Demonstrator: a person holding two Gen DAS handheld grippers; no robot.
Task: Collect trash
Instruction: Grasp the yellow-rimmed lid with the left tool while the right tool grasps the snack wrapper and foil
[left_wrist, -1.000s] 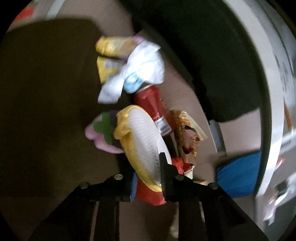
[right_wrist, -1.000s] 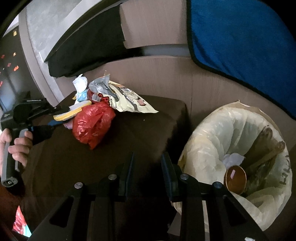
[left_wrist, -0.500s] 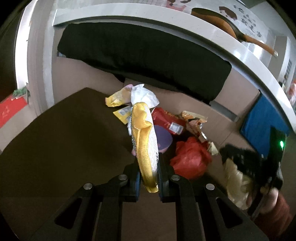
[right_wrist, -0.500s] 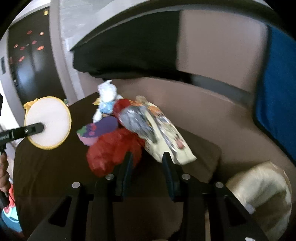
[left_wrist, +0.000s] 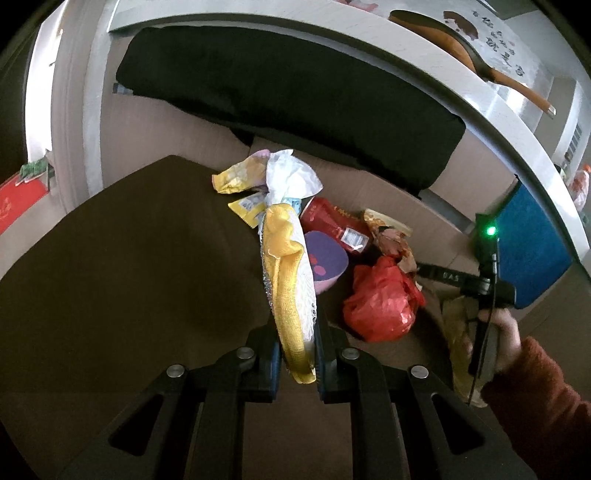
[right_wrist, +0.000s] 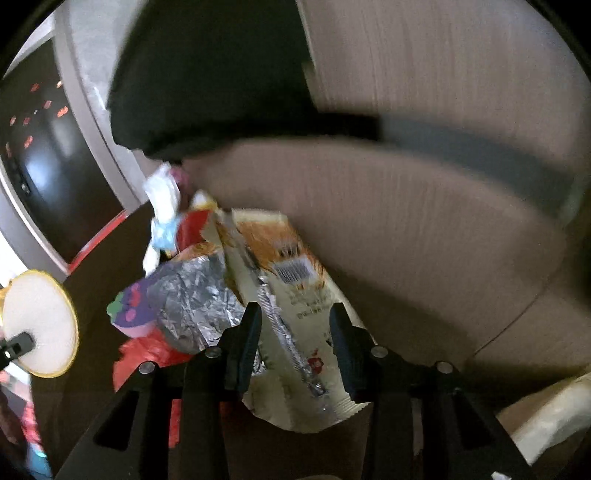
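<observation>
Left claw (left_wrist: 295, 354) clamped on light, soft yellow-rimmed round pad (left_wrist: 290, 291). Right claw (right_wrist: 295, 332) wide open, astride thin crinkly snack bag (right_wrist: 295, 317) on table (left_wrist: 129, 258); likely slippery, best pinched at flat near edge.

A dark brown table (left_wrist: 122, 266) stands before a tan bench (right_wrist: 424, 229) bearing 1 black cushion (left_wrist: 288, 99) and 1 blue cushion (left_wrist: 532, 251). Daylight brightens a pale ledge (left_wrist: 436, 66) above.

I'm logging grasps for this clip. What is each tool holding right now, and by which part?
The left tool is shut on the round yellow-rimmed mesh pad, pinched at its lower edge. The right tool is open around the snack bag, holding nothing yet.
</observation>
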